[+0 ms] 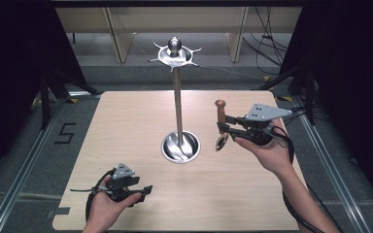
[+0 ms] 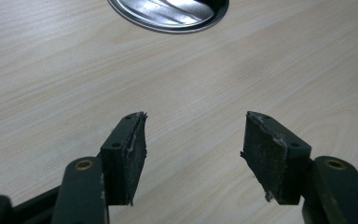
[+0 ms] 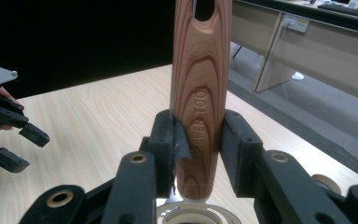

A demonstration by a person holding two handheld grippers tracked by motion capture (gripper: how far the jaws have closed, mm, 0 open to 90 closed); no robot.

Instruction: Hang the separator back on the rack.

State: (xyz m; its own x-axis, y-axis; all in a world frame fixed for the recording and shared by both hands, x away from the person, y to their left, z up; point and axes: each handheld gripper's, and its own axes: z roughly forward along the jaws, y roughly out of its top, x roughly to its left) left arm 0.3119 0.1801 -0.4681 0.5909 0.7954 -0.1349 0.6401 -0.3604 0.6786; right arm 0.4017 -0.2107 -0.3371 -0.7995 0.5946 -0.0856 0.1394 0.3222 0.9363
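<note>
The wooden-handled spoon [image 1: 220, 122] stands upright, clamped in the right hand-held gripper [image 1: 223, 126].

Only the stand [image 1: 178, 104] blocks mid-table [image 1: 126, 126]; bare wood lies open around its base [image 1: 180, 146].

The tall steel rack with a round base [image 1: 180, 146] stands mid-table on the pale wooden table [image 1: 126, 126]; the wooden-handled metal spoon [image 1: 221, 124] hangs just right of it.
</note>
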